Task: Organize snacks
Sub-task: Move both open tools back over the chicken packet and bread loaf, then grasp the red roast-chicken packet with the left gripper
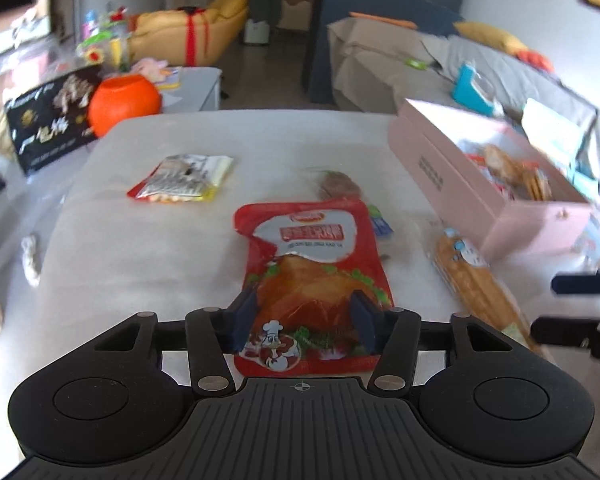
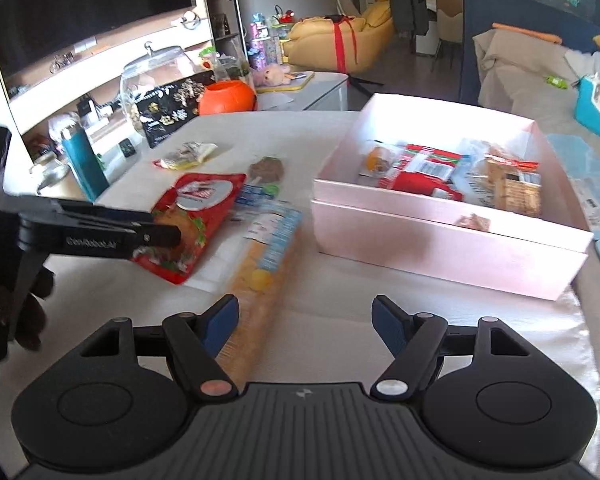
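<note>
A red snack pouch point(image 1: 312, 276) with a roast-chicken picture lies on the white table; it also shows in the right wrist view point(image 2: 192, 220). My left gripper point(image 1: 305, 322) is open, its jaws on either side of the pouch's near end. A long orange biscuit pack point(image 1: 480, 284) lies to its right, also seen in the right wrist view point(image 2: 260, 276). My right gripper point(image 2: 305, 326) is open and empty, over the near end of that pack. The pink box point(image 2: 440, 240) holds several snacks.
A yellow-grey packet point(image 1: 184, 178) and a brown round snack point(image 1: 336, 184) lie farther back on the table. An orange pumpkin bowl point(image 1: 122, 100), a black box point(image 1: 48, 120) and a teal bottle point(image 2: 84, 160) stand at the left. A sofa point(image 1: 520, 76) is at the right.
</note>
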